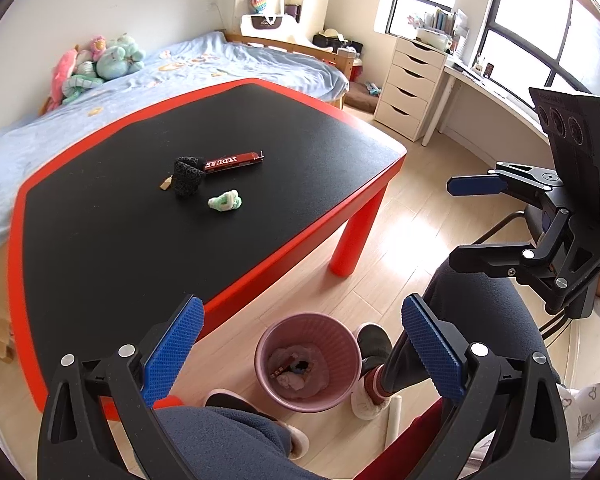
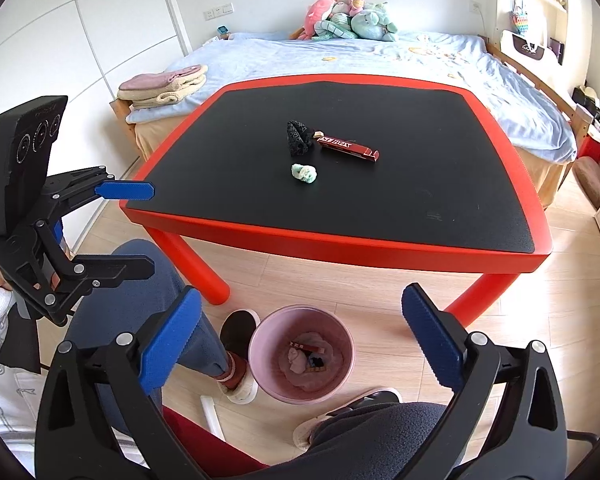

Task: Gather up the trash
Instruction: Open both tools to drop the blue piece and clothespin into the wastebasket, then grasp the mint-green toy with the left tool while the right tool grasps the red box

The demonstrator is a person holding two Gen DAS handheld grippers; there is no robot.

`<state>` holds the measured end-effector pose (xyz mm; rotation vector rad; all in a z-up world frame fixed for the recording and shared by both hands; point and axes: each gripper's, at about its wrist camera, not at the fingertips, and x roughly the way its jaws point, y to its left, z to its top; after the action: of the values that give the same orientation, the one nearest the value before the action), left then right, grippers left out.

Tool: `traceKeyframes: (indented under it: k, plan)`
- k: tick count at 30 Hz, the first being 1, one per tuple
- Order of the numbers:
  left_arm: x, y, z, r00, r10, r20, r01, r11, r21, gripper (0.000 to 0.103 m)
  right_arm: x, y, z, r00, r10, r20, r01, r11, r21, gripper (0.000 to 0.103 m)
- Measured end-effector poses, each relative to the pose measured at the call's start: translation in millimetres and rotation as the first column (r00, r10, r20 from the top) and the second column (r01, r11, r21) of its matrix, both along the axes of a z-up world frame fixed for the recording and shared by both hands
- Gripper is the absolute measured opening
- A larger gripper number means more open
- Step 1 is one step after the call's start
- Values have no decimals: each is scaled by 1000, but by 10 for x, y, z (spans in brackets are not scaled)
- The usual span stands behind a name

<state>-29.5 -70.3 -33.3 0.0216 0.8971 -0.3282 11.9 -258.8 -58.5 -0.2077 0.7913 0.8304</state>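
Both grippers hang wide apart and empty above the floor at the table's near edge: the left gripper [image 1: 300,360] and the right gripper [image 2: 300,360] each frame the pink bin [image 2: 256,360] between spread fingers. The bin stands on the floor between the person's feet and already holds some scraps. Four bits of trash lie in a loose cluster near the middle of the table [image 2: 340,236]: a red box [image 2: 348,148], a crumpled black wrapper [image 2: 298,138] touching its end, a small tan scrap [image 1: 165,184] beside the wrapper, and a green-white wad [image 2: 305,172] just apart, toward the near edge. The task looks part done. Likely trouble from here: the box lies flat on the top, so fingers closing on it may scrape the table or slip off; a grab at the wrapper may drag the box along; and a release off-centre may miss the narrow bin, which sits partly under the edge.
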Motion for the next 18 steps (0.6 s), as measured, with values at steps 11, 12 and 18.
traceKeyframes:
  k: [11,12,18]
  plan:
    - [80,78,43,999,39,-7,-39,999,4,95,78,58,67,1000,0,5,0,1000,3,100]
    - [94,89,42,999,41,-9,-41,999,4,95,98,68,76,1000,2,6,-2,1000,3,100]
    - [224,114,28,999,51,-15,-51,999,7,95,267,133,139,1000,7,22,-7,1000,1,100]
